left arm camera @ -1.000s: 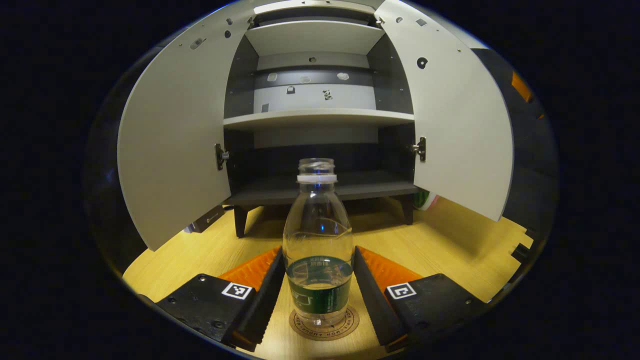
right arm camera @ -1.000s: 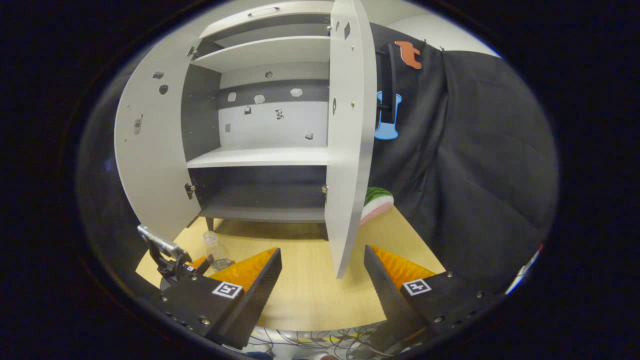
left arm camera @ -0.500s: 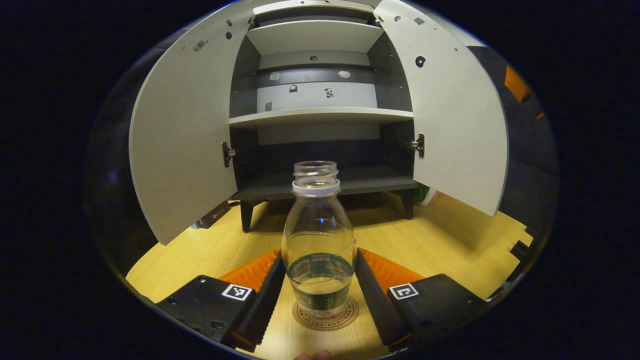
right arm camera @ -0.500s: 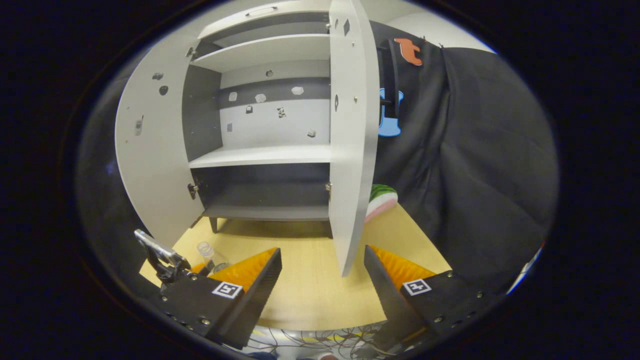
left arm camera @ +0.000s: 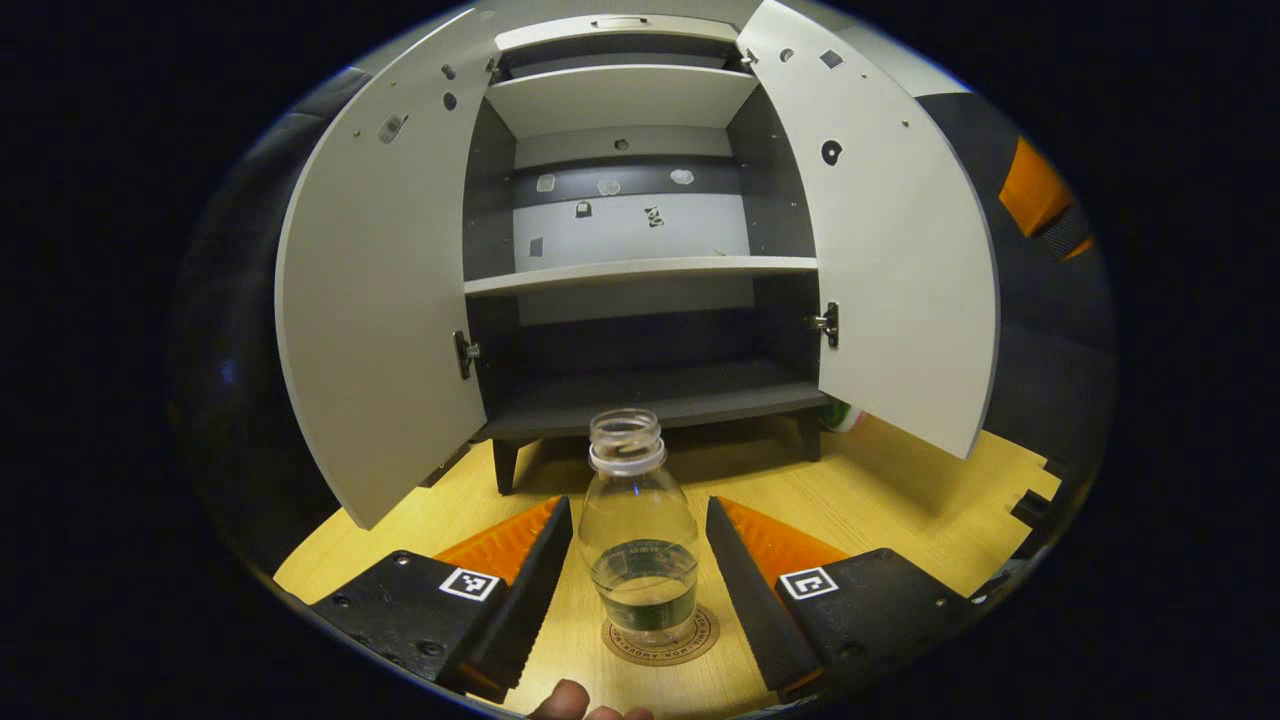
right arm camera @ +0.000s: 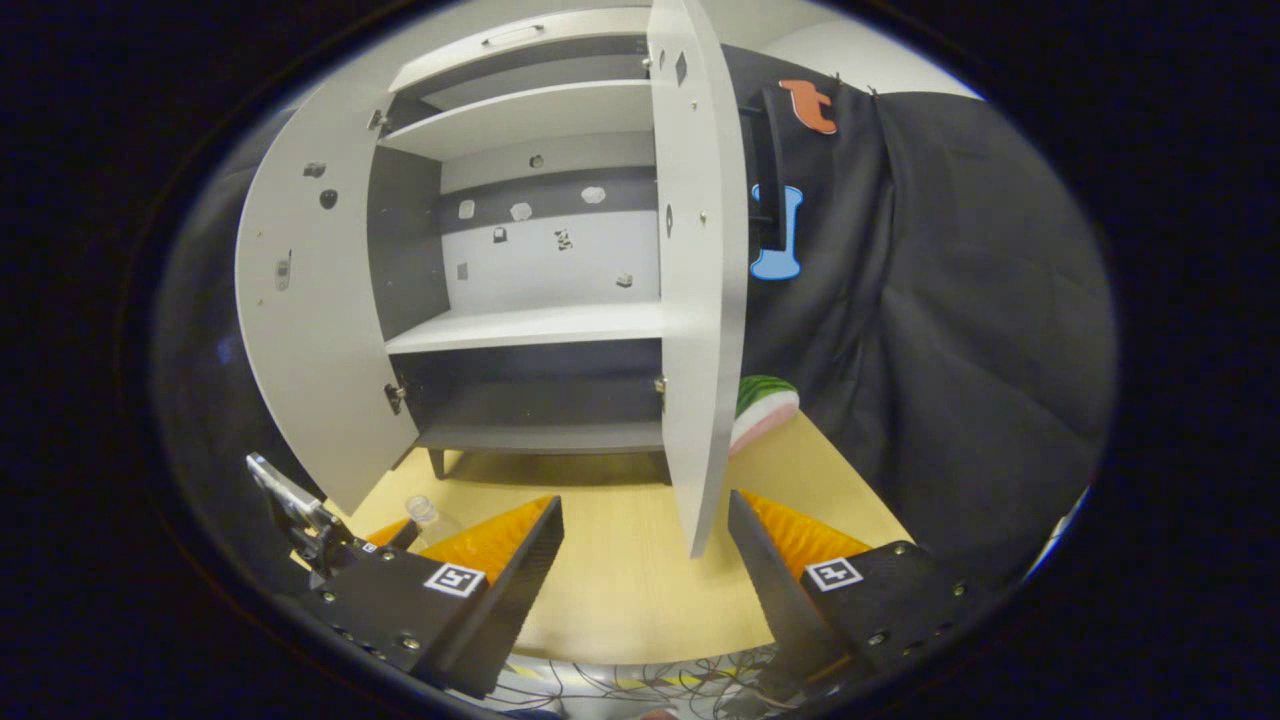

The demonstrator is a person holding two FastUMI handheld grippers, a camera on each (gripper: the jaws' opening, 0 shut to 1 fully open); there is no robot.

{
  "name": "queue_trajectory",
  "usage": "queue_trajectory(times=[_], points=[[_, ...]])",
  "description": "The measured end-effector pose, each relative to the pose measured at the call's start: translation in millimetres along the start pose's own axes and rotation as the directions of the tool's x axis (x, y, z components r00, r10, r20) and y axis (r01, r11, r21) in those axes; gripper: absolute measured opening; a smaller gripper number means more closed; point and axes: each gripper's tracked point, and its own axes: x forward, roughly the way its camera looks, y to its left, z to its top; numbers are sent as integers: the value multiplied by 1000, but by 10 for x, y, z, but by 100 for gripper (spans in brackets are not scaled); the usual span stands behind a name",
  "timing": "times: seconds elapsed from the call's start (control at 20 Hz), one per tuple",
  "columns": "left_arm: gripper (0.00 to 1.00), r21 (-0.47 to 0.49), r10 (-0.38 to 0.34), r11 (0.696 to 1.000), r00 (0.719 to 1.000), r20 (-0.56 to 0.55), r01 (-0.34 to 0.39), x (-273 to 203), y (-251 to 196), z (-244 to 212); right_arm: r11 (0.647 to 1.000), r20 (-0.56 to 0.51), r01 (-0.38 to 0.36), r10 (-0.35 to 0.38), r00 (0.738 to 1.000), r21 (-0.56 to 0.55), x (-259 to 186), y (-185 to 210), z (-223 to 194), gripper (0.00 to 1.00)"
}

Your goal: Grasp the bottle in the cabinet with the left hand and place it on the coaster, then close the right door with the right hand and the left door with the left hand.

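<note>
Dim, sharp, edges fisheye-warped

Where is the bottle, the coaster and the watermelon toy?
bottle (left arm camera: 640,520): left gripper view, its clear belly.
coaster (left arm camera: 700,643): left gripper view, its right rim.
watermelon toy (right arm camera: 764,397): right gripper view, its green rind.

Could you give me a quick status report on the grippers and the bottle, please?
Left gripper open, clear of the clear plastic bottle standing on the round cork coaster. Right gripper open. Both grey cabinet doors open.

recording booth | black cloth wall (right arm camera: 930,300) (draped) | cabinet (left arm camera: 640,230) on wooden table (right arm camera: 620,590)
</note>
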Motion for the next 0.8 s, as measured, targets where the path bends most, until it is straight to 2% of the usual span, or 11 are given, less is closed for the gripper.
queue_trajectory(times=[0.25,0.4,0.45,0.5,0.6,0.65,0.8], points=[[87,-12,-13,1000,998,68,14,-260,23,583,1000,89,-4,1,996,29,-145,-157,379,100],[86,-6,-40,999,991,127,41,-434,-23,1049,999,159,-1,-8,987,54,-244,-386,742,97],[86,3,-44,999,988,145,44,-482,-30,1201,998,186,2,-13,983,60,-261,-482,879,100],[86,11,-45,999,985,167,43,-517,-14,1368,998,210,4,-17,977,64,-272,-576,1009,98],[86,10,-41,999,979,200,40,-587,5,1632,998,238,8,-24,971,66,-245,-742,1212,100],[86,2,-38,999,979,202,38,-605,16,1722,998,251,11,-28,967,69,-210,-827,1314,97],[86,-19,-16,1000,983,183,20,-638,83,1860,996,264,-24,1,964,85,-35,-969,1531,100]])
